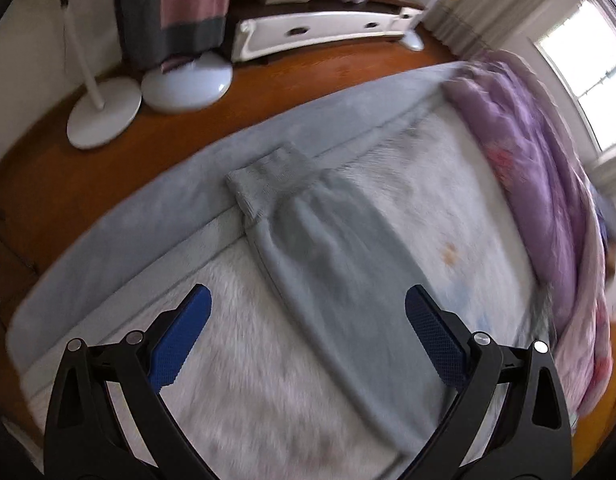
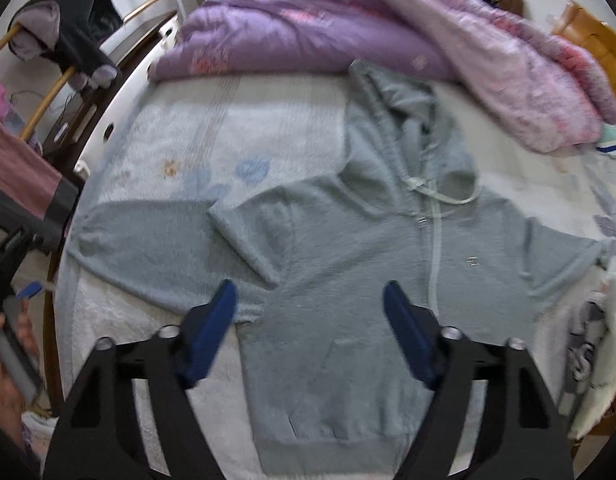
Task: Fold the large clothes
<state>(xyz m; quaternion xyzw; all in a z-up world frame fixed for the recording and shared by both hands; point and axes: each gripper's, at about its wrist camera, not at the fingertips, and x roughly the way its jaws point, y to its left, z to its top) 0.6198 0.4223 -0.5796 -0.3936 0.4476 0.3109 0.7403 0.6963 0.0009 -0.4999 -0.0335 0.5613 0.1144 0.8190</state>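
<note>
Left gripper (image 1: 308, 312), blue-padded, stands wide open and empty above the outstretched sleeve (image 1: 328, 264) of the grey fleece zip-front hooded jacket (image 2: 348, 280), whose ribbed cuff (image 1: 268, 184) lies at the bed's padded grey edge (image 1: 148, 216). Right gripper (image 2: 310, 304) is partly open with nothing between its pads; it hangs over the jacket body, which is spread face-up on the white fluffy bed cover (image 2: 228, 140). Risk: both views are motion-blurred, so a hasty pinch could catch the fluffy cover together with the fleece and drag it into the fold. The cuff could also slip over the bed edge toward the wooden floor (image 1: 88, 168). Open room lies left of the hood; the crumpled purple quilt (image 2: 308, 28) crowds the far side and touches the hood.
</note>
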